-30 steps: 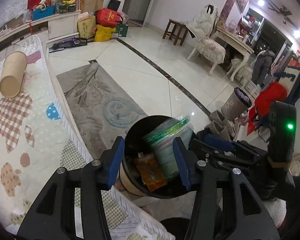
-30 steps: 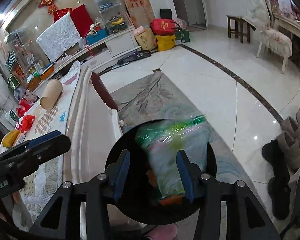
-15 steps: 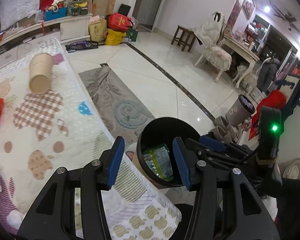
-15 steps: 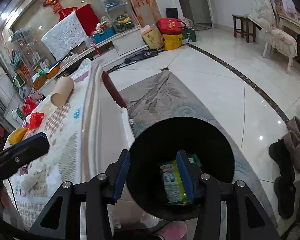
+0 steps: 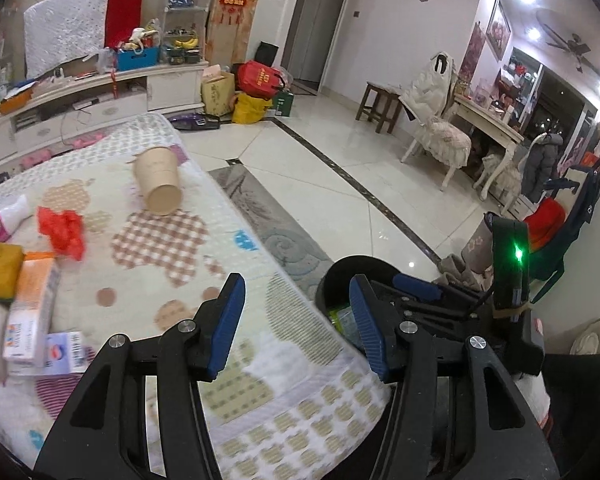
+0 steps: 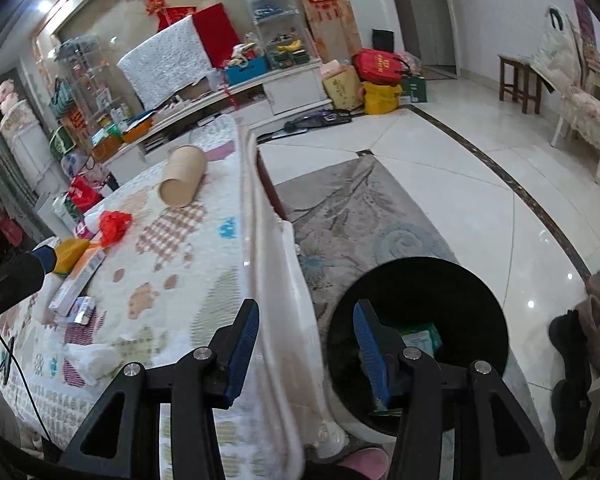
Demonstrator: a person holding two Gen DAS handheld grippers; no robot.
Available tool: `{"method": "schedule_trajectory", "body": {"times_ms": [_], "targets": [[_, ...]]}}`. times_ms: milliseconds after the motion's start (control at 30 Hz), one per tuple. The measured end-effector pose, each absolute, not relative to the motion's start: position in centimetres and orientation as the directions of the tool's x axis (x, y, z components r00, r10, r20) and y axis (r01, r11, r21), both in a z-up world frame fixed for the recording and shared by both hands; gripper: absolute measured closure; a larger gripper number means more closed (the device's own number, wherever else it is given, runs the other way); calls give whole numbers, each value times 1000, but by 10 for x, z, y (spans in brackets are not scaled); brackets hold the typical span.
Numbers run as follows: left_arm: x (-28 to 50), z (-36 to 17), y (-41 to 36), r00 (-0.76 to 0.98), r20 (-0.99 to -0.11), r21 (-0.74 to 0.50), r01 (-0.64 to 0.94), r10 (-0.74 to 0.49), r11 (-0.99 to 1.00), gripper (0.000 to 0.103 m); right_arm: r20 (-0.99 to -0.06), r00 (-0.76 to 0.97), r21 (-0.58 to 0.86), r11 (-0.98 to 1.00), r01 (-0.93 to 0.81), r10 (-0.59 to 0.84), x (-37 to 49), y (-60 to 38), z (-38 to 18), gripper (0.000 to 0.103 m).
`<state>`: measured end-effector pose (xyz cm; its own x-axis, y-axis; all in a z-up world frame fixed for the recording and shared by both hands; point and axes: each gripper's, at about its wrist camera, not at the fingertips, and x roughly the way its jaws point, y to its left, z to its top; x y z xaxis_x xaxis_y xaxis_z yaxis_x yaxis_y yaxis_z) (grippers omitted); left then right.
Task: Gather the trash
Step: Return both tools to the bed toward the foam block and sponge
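A black trash bin (image 5: pixel 338 270) (image 6: pixel 472 280) stands on the floor against the table's edge, with a green packet (image 6: pixel 422 334) lying inside. My left gripper (image 5: pixel 296 320) hovers over the quilted table cover (image 5: pixel 160 248); its jaws are opening and nothing is between them. My right gripper (image 6: pixel 306 336) is open and empty, straddling the table edge and the bin's rim. On the cover lie a cardboard tube (image 5: pixel 158 184) (image 6: pixel 182 178), a red crumpled wrapper (image 5: pixel 62 230) (image 6: pixel 114 226), a yellow packet (image 5: pixel 0 270) (image 6: pixel 70 254), an orange-and-white box (image 5: pixel 32 308) (image 6: pixel 80 280) and a small barcode box (image 5: pixel 66 348).
A grey rug (image 6: pixel 360 216) lies on the shiny tiles beyond the bin. Boots (image 6: pixel 572 332) stand to its right. Farther off are a white chair (image 5: pixel 436 136), a wooden stool (image 5: pixel 380 104), bags (image 5: pixel 256 92) and a cluttered low cabinet (image 5: pixel 100 92).
The green packet dropped from between the grippers into the bin. Both grippers then rose and swung left, from over the bin toward the table with its litter.
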<state>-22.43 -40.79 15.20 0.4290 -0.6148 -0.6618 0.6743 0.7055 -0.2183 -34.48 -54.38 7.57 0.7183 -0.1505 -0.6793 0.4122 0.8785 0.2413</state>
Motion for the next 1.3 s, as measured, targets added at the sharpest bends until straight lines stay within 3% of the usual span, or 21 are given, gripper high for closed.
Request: {"method": "schedule_trajectory", "body": {"times_ms": [333, 467, 700, 1300], "targets": [[-207, 148, -322, 505, -667, -206, 582, -548, 787, 50, -669, 735, 209, 921, 329, -110, -312, -495, 93, 55], [-197, 138, -282, 544, -672, -204, 517, -503, 831, 50, -667, 741, 201, 936, 289, -86, -296, -472, 97, 46], [-186, 116, -227, 585, -691, -198, 411, -424, 890, 50, -673, 739, 192, 959, 209, -27, -262, -428, 95, 46], [-173, 95, -162, 627, -698, -191, 303, -346, 934, 49, -707, 701, 170, 985, 41, 93, -212, -344, 80, 42]]}}
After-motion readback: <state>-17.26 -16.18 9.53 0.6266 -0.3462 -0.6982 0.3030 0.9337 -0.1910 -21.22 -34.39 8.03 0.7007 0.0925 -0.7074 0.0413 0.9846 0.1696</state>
